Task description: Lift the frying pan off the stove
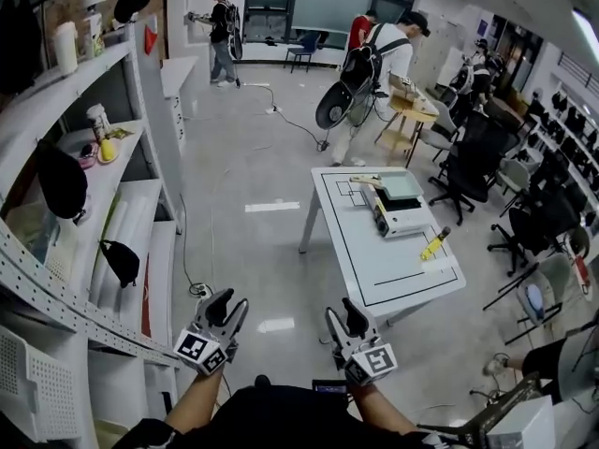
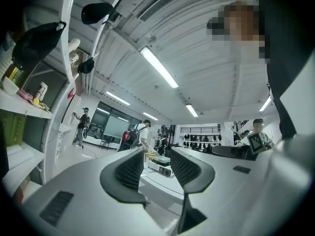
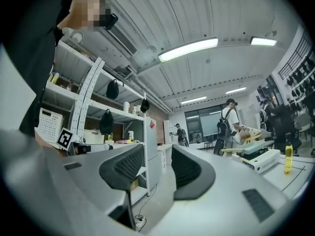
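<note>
A white tabletop stove (image 1: 401, 215) stands on the white table (image 1: 374, 269), some way ahead of me. On it rests a pale, flat square pan (image 1: 401, 187) with a light handle pointing left. Both grippers hang near my body, well short of the table. My left gripper (image 1: 225, 309) is open and holds nothing; in the left gripper view its jaws (image 2: 156, 168) frame the distant stove (image 2: 160, 167). My right gripper (image 1: 344, 318) is also open and empty. The right gripper view (image 3: 157, 168) shows the stove (image 3: 263, 159) far off to the right.
A yellow bottle (image 1: 433, 244) lies on the table near the stove. White shelving (image 1: 84, 204) with bags and small items lines the left side. Office chairs (image 1: 468, 166) stand to the right. Several people with backpacks (image 1: 374, 73) are at the back. A cable (image 1: 192, 283) trails on the floor.
</note>
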`<state>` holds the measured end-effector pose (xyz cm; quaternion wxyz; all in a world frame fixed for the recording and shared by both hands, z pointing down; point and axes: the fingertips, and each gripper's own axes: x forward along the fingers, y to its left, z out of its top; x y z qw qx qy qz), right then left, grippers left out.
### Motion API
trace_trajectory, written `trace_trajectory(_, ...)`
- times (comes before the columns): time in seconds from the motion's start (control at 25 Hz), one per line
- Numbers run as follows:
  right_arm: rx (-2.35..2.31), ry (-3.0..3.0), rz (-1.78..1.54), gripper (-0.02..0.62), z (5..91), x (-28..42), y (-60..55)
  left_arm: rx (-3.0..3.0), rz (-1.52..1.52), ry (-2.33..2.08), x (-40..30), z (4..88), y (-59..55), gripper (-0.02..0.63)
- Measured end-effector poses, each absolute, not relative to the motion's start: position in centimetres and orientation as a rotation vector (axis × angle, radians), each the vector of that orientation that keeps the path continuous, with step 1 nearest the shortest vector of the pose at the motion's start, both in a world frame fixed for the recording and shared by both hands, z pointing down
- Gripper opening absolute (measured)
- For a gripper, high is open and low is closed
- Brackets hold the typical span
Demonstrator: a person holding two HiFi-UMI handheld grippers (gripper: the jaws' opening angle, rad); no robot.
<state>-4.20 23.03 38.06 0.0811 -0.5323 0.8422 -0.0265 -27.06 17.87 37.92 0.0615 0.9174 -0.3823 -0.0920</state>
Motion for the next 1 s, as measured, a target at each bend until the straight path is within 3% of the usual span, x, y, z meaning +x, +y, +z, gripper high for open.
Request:
trace_trajectory(0.44,-1.582,2.459,-0.131,0.179,38.2,-7.5,11.6,2.696,-0.297,-1.142,-30.6,40.7,6.7,0.169)
trace_trajectory(1.0,-1.471,2.49,-0.221,0.179,40.3,-5.5,-8.5,2.7,-0.255,-1.167,-27.2,39.5,-12.8,0.169)
